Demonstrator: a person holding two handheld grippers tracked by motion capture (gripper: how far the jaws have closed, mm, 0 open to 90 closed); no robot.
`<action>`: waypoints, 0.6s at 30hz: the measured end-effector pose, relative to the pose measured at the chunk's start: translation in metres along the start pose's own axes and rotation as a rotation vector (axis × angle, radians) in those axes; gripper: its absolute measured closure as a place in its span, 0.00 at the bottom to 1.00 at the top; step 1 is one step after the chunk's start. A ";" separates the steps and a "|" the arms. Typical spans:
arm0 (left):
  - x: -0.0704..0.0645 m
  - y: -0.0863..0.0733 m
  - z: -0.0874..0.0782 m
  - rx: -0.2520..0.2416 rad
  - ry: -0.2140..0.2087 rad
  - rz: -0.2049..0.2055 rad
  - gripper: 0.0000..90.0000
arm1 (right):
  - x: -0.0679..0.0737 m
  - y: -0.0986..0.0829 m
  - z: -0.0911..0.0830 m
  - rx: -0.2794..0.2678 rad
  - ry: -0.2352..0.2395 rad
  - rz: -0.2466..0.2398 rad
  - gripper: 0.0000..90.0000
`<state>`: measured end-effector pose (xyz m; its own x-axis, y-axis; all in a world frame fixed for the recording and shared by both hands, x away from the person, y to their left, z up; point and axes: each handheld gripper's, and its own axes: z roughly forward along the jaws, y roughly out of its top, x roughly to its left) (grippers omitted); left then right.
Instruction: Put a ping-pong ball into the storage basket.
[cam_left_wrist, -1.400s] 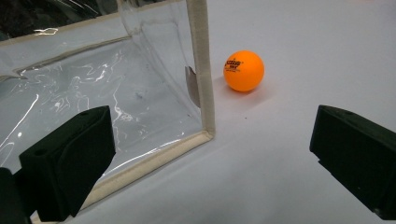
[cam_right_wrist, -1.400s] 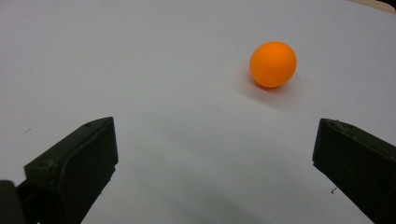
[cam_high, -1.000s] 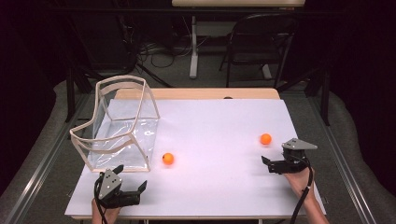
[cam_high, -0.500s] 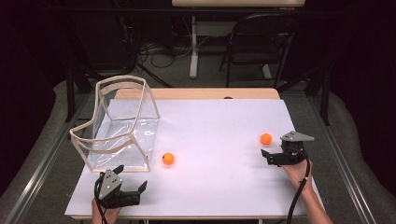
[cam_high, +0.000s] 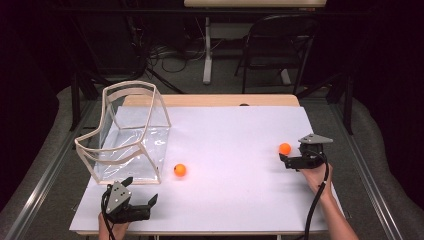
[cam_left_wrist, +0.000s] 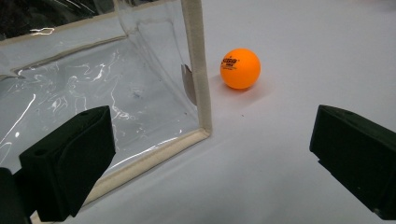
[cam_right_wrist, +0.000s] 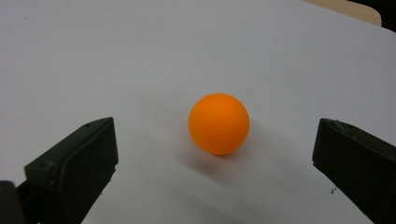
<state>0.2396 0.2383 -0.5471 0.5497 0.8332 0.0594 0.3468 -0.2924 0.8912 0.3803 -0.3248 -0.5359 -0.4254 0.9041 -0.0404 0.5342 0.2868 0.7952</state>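
The landmark is the clear bin (cam_high: 131, 135), a see-through box with pale edging that stands on the white sheet (cam_high: 230, 150) covering the table.

The right gripper (cam_high: 289, 161) lies far to the right of the bin, near the sheet's right edge, held by the person's right hand (cam_high: 316, 176). Its jaws are spread wide and hold nothing. A ball (cam_high: 285, 148), orange, sits on the sheet just ahead of the jaws. In the right gripper view that ball (cam_right_wrist: 218, 123) lies between the lines of the two jaws but beyond their tips, touching neither.

The left gripper (cam_high: 141, 191) rests just below the bin's near right corner, close to the sheet's front edge, in the person's left hand (cam_high: 111, 227). Its jaws are also spread apart and empty. In the left gripper view the bin's corner post (cam_left_wrist: 197, 65) rises between the jaws, with the bin's clear wall behind the left jaw.

A second ball (cam_high: 180, 170), also orange, lies on the sheet just right of the bin's near right corner, outside the bin. In the left gripper view this second ball (cam_left_wrist: 240, 68) sits just beside the corner post, apart from it and well ahead of the jaws; small print shows on it, too small to read.

The two balls are well apart, the second one near the bin and the first far to its right.
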 end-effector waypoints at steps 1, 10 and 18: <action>0.000 0.000 0.000 0.000 0.000 -0.001 0.00 | -0.001 0.001 0.003 0.005 0.000 0.001 0.00; 0.000 0.000 0.000 0.004 -0.001 0.002 0.00 | -0.003 0.002 0.020 0.037 -0.021 -0.005 0.05; 0.000 0.000 0.000 0.004 -0.001 0.002 0.00 | -0.002 0.001 0.031 0.038 -0.045 0.005 0.23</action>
<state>0.2393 0.2379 -0.5468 0.5515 0.8320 0.0610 0.3489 -0.2965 0.8890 0.4040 -0.3166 -0.5538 -0.3900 0.9185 -0.0646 0.5636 0.2936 0.7721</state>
